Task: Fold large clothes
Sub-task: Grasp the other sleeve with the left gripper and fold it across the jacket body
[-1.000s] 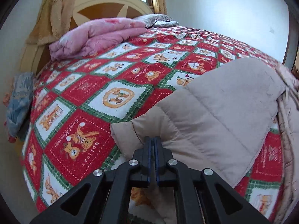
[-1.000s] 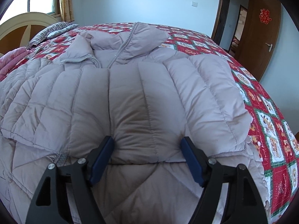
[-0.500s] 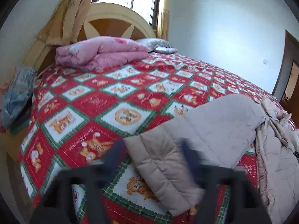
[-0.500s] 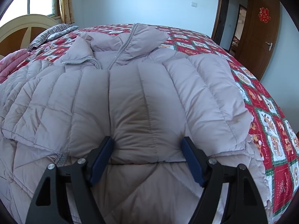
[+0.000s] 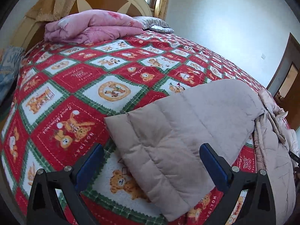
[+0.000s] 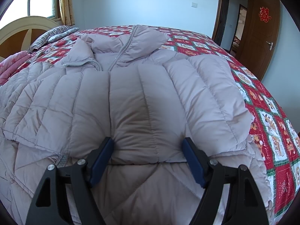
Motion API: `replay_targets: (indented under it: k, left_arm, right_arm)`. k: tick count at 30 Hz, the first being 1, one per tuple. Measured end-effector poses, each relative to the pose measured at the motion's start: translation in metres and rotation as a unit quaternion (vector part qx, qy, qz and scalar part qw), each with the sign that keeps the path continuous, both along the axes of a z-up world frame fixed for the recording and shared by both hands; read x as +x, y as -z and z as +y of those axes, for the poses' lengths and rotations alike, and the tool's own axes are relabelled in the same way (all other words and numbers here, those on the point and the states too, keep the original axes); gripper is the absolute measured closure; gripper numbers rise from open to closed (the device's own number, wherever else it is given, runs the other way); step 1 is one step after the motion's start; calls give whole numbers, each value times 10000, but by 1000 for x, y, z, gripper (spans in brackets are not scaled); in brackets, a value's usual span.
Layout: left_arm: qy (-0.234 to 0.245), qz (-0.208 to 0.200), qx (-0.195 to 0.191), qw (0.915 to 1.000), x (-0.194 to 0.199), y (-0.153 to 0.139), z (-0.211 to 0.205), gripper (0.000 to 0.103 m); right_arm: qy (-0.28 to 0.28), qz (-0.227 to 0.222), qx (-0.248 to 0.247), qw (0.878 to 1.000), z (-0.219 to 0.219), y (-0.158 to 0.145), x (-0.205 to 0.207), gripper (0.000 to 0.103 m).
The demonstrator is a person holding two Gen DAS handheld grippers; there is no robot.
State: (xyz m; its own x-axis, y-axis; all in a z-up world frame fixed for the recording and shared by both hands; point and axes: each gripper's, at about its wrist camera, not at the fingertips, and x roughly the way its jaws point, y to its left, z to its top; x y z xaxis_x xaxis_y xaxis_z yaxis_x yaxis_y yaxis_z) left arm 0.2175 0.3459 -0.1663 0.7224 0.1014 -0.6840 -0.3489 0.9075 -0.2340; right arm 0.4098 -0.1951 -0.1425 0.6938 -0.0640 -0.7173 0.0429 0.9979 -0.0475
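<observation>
A pale pink quilted down jacket (image 6: 131,93) lies spread front-up on the bed, its zipped collar (image 6: 131,43) at the far end. My right gripper (image 6: 148,140) sits low on the jacket's body, and its blue pads press into a puffed fold bulging between them. In the left wrist view one sleeve (image 5: 187,127) lies flat and stretched out across the bedspread (image 5: 93,78). My left gripper (image 5: 151,147) hovers open and wide over the cuff end, and neither pad touches the fabric.
A folded pink quilt (image 5: 90,28) and a striped pillow (image 5: 155,23) lie by the cream headboard (image 5: 112,1). A blue cloth (image 5: 7,69) hangs off the bed's left side. A brown door (image 6: 262,37) stands open at the right.
The left gripper was shut on the sleeve's cuff, then opened and let it go. It has drawn back a little and rolled. The right gripper has kept still.
</observation>
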Motion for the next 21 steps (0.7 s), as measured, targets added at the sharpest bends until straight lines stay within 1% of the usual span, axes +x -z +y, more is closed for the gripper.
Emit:
replay_targets:
  k: [2,3,4,5,6,7,8,10,15,17,19,21]
  left_arm:
    - [51,-12,101,9999,6,0,-2,2]
    - [91,14,151,9998,9,0,-5,17]
    - [89,99,268,9996,12,-1,-8,47]
    - [40,185,447,9988,14,-3,-10,62]
    - [33,181,547,9983,15,-5,-12,81]
    - [135,104,528,9985,15,-9,-13,88]
    - [169,107,538,9984,16,-11,-14,89]
    - [192,91,648,9977,15,-18,-16,95]
    - [238,-351,874,9953,4,-47,-23,99]
    - [261,-580,1028,9927,1,-65,-29,99]
    - [359,-851,1234,9880,1,-89,-40,99]
    - [529,-1066,1348,9837,5,-112,-53,99]
  right_arm:
    - [0,-2,3,10000,0,0,0,24]
    - [0,-4,-1,10000,0,0,0,24]
    - [0,-6,3,10000,0,0,0,24]
    - [3,-18,14,10000,0,0,0,24]
    - [4,-20,19,10000,0,0,0,24]
    - [6,-24,21,10000,0,0,0,24]
    - [5,-26,22,10000,0,0,0,24]
    - [4,-26,24,10000,0,0,0,24]
    - [5,-36,31,10000,0,0,-1,23]
    - [5,-35,25,10000,0,0,-1,23]
    - [6,-30,10,10000,0,0,-1,23]
    - [2,-32,8,10000,0,-1,-1,23]
